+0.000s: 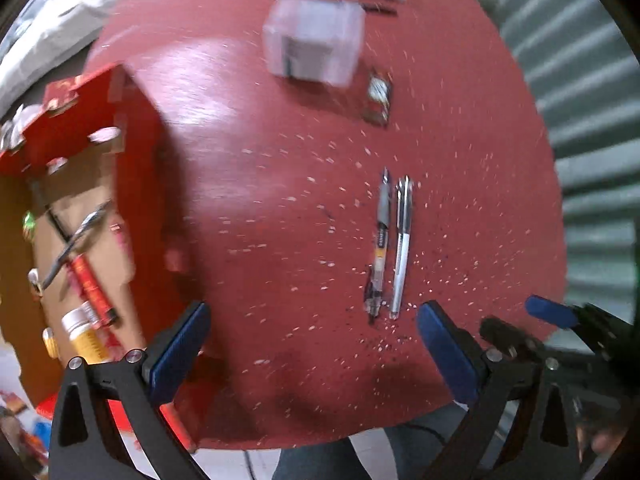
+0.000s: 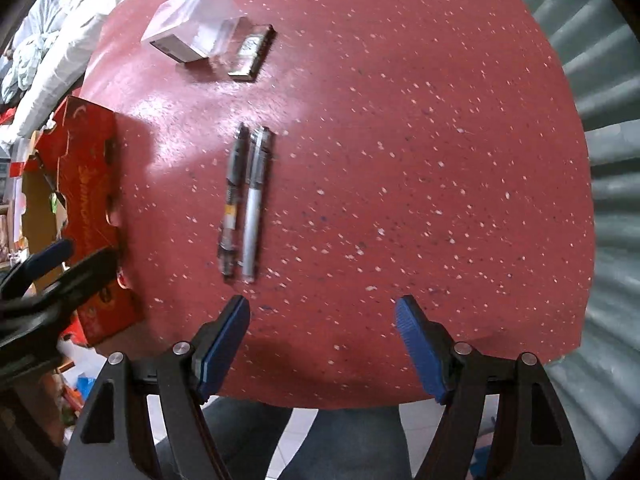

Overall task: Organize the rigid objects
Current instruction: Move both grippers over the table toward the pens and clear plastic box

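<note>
Judging by the table [image 2: 400, 140], sorting was partly done: two pens [image 2: 244, 200] lay side by side, a bottle [image 1: 86, 336] sat in the red box [image 1: 132, 160], a clear case [image 2: 192, 32] remained. Left gripper [image 1: 312, 344] and right gripper [image 2: 322, 344] gaped, empty.

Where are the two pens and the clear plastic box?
Clear-barrel pen [image 2: 233, 200], right wrist view, mid-barrel.
White pen [image 2: 255, 204], right wrist view, mid-barrel.
Clear plastic box [image 1: 316, 40], left wrist view, top face.
</note>
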